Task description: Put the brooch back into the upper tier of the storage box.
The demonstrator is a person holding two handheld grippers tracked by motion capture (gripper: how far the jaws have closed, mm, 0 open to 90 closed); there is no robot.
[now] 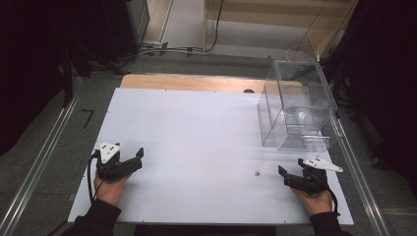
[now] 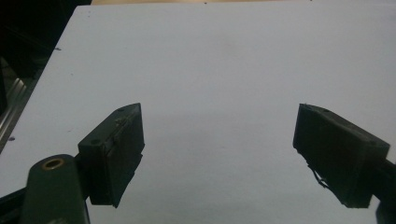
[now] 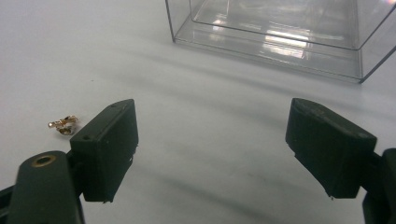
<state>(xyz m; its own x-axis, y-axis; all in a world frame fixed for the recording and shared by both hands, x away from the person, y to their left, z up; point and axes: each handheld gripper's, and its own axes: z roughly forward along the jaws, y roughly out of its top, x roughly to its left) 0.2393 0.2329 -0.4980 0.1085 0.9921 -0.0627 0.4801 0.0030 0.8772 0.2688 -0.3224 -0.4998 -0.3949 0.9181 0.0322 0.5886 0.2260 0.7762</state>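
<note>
Two grippers rest low in the high view, jaws spread wide, nothing held: left gripper (image 1: 139, 156) lower left, right gripper (image 1: 282, 175) lower right, likely staged for the small gold piece (image 1: 256, 173) lying just left of it, below the clear box (image 1: 295, 105).

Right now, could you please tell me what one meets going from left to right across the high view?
Left claw → small gold-coloured object → right claw; the clear plastic box lies farther back, so it is left out of the order.
</note>
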